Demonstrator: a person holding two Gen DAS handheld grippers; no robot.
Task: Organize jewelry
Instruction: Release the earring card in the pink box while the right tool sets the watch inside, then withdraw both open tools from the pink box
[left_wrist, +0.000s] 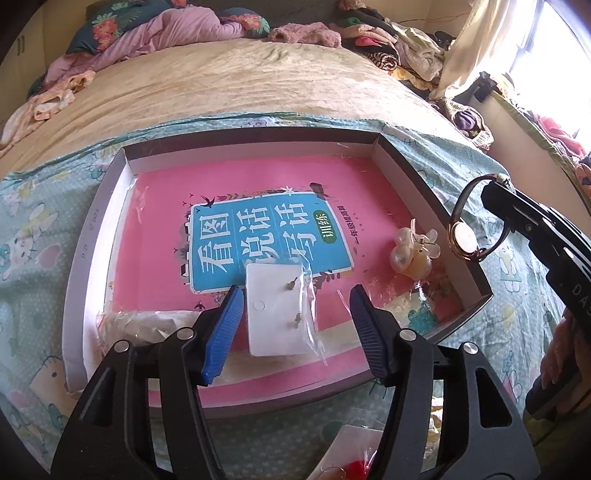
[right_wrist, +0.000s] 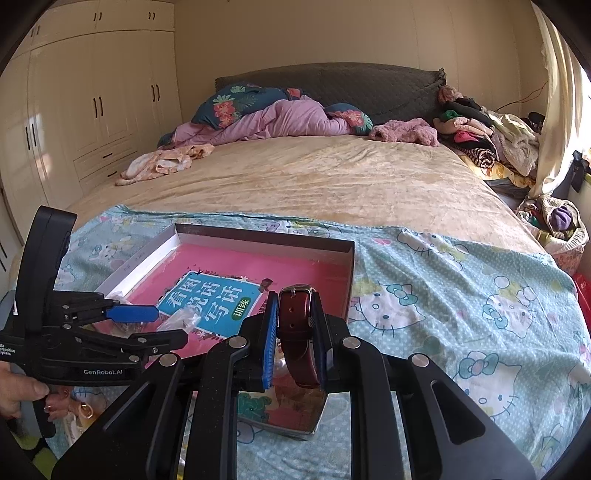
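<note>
Cream wardrobe, bed, sunlit curtain.

White earring card in clear sleeve, flat in tray; pearly hair clip nearby; brown-strap watch held aloft.

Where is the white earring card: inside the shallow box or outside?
Inside: white earring card lies flat within shallow box.

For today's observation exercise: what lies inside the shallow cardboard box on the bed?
Inside the box: a pink book, a white earring card in clear wrap, a pearly hair clip and crumpled plastic. The book hides the box floor.
</note>
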